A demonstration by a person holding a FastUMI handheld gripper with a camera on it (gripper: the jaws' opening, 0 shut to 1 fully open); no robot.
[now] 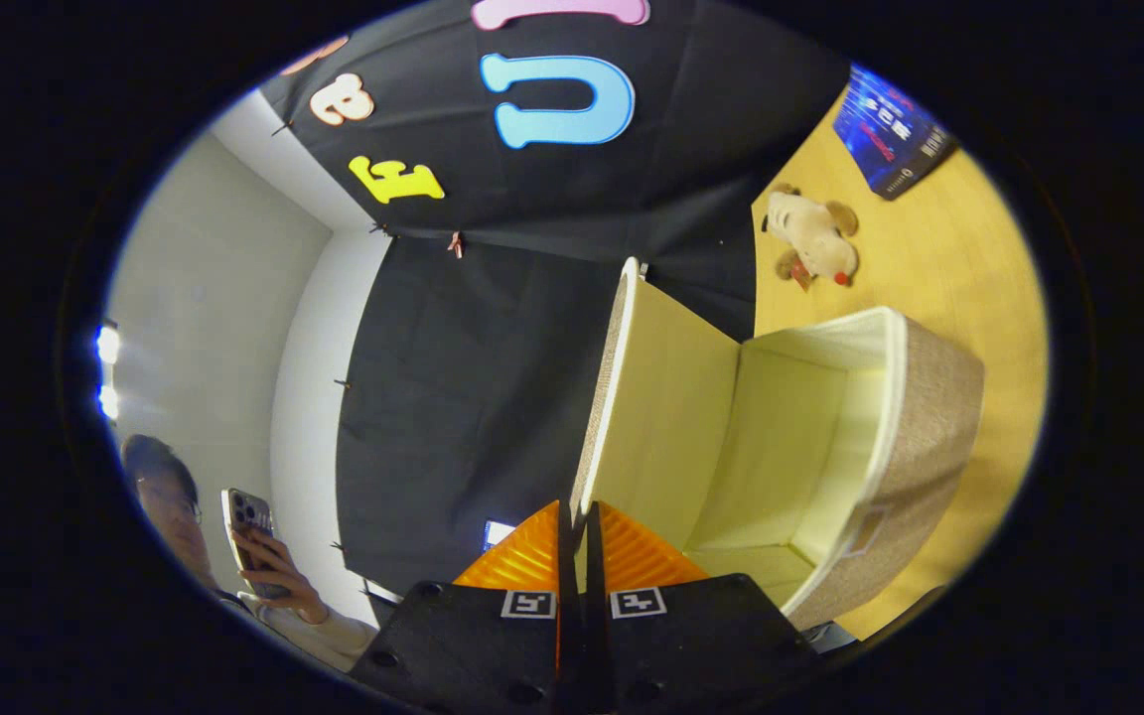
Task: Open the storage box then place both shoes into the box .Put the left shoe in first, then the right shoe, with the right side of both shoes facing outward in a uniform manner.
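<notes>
Fingers (pixel 577 516) pinch — apparently — lid (pixel 666 417) edge; box (pixel 929 437) open.

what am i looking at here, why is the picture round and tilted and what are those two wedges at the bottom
This is a handheld gripper: a person carries it, and a wide-angle camera rides on it, looking forward along its two fingers. That lens makes the picture round, and the hand's angle makes it tilted. The two wedges are the fingers. They are pressed together on the edge of the lid of a fabric storage box, holding it swung open. The box's pale inside has no shoes in it. The box stands on a wooden table, where a plush dog and a blue book also lie beyond it. To the other side of the fingers, a person holds a phone.
</notes>
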